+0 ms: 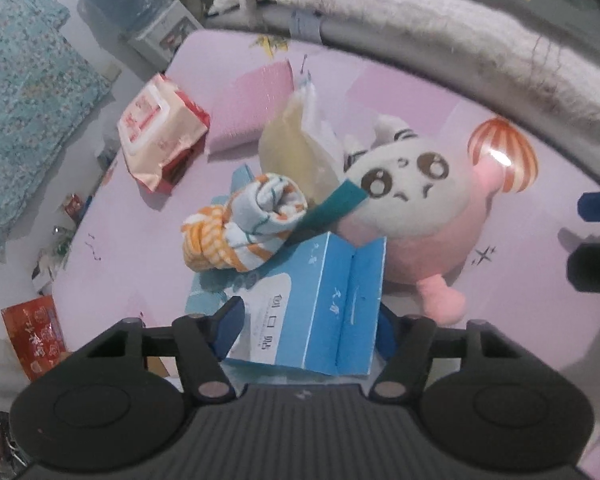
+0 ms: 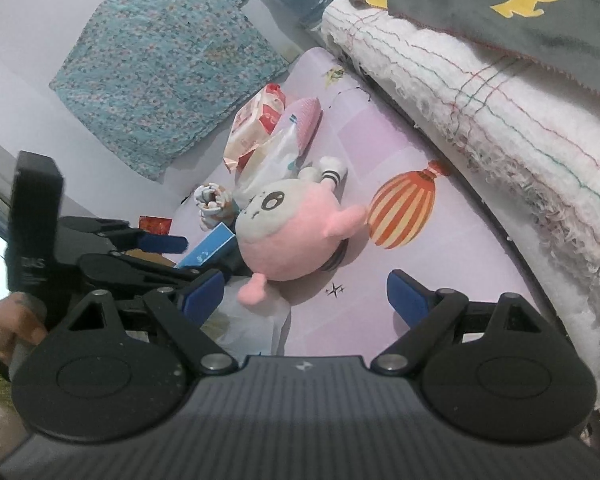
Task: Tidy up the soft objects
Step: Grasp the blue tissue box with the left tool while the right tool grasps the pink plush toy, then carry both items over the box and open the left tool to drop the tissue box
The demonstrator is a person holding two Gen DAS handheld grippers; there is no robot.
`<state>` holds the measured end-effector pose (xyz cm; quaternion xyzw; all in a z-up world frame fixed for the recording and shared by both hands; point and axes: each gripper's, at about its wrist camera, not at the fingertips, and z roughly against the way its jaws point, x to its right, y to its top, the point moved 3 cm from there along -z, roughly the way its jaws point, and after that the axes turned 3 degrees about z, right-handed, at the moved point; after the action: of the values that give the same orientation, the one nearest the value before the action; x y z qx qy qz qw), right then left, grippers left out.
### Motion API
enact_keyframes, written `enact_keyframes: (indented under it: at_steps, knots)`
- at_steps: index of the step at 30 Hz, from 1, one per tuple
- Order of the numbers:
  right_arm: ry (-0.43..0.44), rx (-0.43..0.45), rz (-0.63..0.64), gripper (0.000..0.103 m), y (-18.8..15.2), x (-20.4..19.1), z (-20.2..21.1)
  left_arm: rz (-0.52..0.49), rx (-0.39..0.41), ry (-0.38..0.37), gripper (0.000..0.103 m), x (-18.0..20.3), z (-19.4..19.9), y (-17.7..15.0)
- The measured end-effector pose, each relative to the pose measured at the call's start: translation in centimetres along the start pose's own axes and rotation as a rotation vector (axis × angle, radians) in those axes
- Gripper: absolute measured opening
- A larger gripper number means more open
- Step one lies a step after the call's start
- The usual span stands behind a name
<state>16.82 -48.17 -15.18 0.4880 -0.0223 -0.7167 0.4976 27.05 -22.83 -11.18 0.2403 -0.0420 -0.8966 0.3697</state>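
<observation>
The left tongs (image 1: pixel 305 330) pointed down with a blue box (image 1: pixel 307 312) between their blue pads, and the pads looked close to the box's sides, but I could not tell if they squeezed it yet. The right tongs (image 2: pixel 305 298) stood wide with nothing in them, just over the pink sheet (image 2: pixel 363 320). Past the box lay a rolled striped cloth (image 1: pixel 240 224), touching the box's far end. Just beside it sat a round pink plush toy (image 1: pixel 415 216) with a white face. Further off were a soft pack of tissues (image 1: pixel 160 132) and a pink pad (image 1: pixel 252 108). The box seemed light but stiff, so its two long sides were good places to hold. The cloth and the toy looked squashy and light, so grabbing their fat middles would likely work best.
</observation>
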Motion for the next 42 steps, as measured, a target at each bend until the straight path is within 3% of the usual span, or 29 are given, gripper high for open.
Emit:
enact_keyframes:
  at_steps: [9, 15, 18, 22, 26, 33, 38, 42]
  knots:
    - [0.046, 0.020, 0.036, 0.093, 2.4, -1.5, -2.1, 0.052, 0.045, 0.010, 0.041, -0.9, 0.8, 0.1]
    - [-0.069, -0.031, 0.192, 0.099, 4.6, -3.4, -6.6, 0.059, 0.063, 0.019, 0.034, -1.7, 1.6, -0.2]
    - [-0.086, -0.087, 0.250, 0.100, 4.8, -4.2, -9.3, 0.068, 0.065, 0.019, 0.033, -1.9, 1.6, -0.4]
    - [-0.112, -0.122, 0.258, 0.090, 4.2, -4.1, -11.4, 0.088, 0.089, 0.030, 0.028, -2.5, 2.2, -0.5]
    - [-0.079, -0.107, 0.195, 0.084, 3.5, -3.5, -10.1, 0.098, 0.125, 0.049, 0.021, -3.3, 3.9, -0.9]
    - [-0.045, -0.040, 0.055, 0.083, 1.9, -1.1, -4.4, 0.141, 0.231, 0.056, 0.021, -4.5, 8.3, -1.9]
    - [0.064, 0.016, -0.086, 0.083, 0.6, -0.1, 0.0, 0.216, 0.319, 0.025, 0.021, -5.5, 12.1, -3.3]
    - [0.131, 0.049, -0.123, 0.083, -0.1, -1.0, 2.7, 0.297, 0.383, -0.007, 0.020, -6.8, 15.3, -5.2]
